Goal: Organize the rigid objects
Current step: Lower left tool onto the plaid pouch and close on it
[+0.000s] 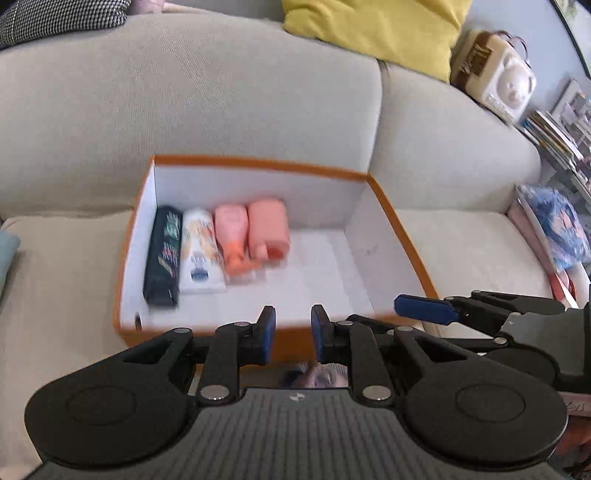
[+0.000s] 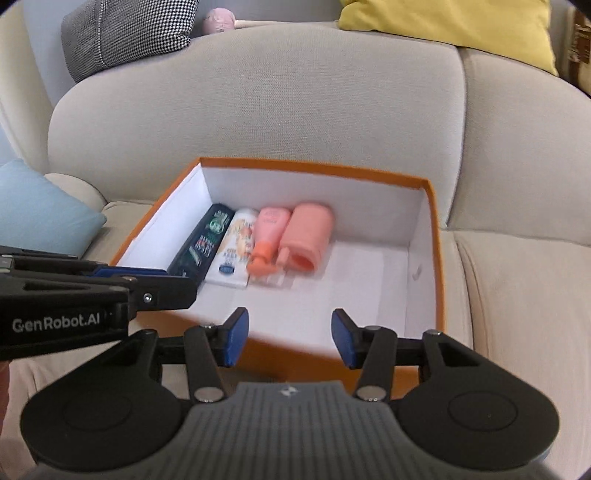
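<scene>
1. An orange box (image 1: 399,236) with a white interior sits on the seat of a beige sofa (image 1: 221,92). Both views show it.
2. Four items lie side by side against the box's left wall: a dark carton (image 1: 164,254), a white tube (image 1: 201,254), a pink bottle (image 1: 232,236) with an orange cap, and a salmon-pink case (image 1: 267,229). The right half of the box floor is bare.
3. Left claw (image 1: 293,336): released, nothing between its blue pads, hovering at the box's near rim.
4. Right claw (image 2: 290,338): released and spread wider, also empty, at the near rim.
5. Left wrist view only: a bear-faced cream bag (image 1: 495,77), stacked books (image 1: 561,136) and a blue patterned bag (image 1: 557,229) at the sofa's right end.
6. Right wrist view only: a light blue cushion (image 2: 40,210) on the seat at left, and a houndstooth cushion (image 2: 125,33) shown in full.
7. A yellow cushion (image 2: 454,26) appears in both views.
</scene>
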Demonstrator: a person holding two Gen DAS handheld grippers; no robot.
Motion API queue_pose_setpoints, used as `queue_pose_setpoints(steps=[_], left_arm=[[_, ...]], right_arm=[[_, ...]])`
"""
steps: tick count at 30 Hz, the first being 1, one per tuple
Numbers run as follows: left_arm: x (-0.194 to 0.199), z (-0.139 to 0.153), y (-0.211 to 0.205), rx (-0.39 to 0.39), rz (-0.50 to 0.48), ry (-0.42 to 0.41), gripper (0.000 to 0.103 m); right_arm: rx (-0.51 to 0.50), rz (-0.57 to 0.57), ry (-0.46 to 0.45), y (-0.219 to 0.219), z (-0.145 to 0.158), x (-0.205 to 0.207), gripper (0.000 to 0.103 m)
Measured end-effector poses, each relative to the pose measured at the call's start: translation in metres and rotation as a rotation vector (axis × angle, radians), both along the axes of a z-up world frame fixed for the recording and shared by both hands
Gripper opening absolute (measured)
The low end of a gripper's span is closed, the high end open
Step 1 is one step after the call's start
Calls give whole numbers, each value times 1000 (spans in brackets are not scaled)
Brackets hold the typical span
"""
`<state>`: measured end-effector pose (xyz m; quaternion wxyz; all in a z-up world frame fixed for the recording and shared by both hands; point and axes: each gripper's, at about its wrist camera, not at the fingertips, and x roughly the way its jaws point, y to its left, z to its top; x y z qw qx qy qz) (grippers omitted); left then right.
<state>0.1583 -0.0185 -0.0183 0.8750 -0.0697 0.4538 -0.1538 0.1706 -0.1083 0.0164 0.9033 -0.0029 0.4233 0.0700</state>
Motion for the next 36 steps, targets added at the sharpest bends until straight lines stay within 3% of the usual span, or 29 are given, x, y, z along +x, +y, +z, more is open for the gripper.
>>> queue_pose_setpoints(steps=[7, 13, 16, 19, 21, 22, 31, 34, 36], left_arm=[[-34, -32, -7, -121, -61, 107, 22], [-46, -59, -24, -60, -68, 142, 34], [-46, -71, -33, -31, -96, 139, 47], [-45, -78, -41, 20, -121, 134, 52], [-45, -82, -45, 46, -144, 127, 61], [-45, -83, -46, 54, -155, 128, 61], [-36, -93, -64, 97, -204, 150, 59], [-34, -93, -69, 92, -213, 165, 52], [-34, -95, -70, 64, -219, 192, 41]], right_arm=[[-12, -88, 95, -27, -28, -52, 51], [68, -154, 191, -48, -57, -83, 51], [45, -132, 163, -45, -59, -90, 50], [-1, -136, 161, -41, -64, -89, 38], [-45, -139, 164, -40, -70, -87, 34], [-53, -184, 173, -40, -73, -86, 33], [-5, -213, 180, -50, -81, -84, 22], [21, -223, 181, -55, -81, -84, 17], [34, -227, 182, -57, -82, -83, 15]])
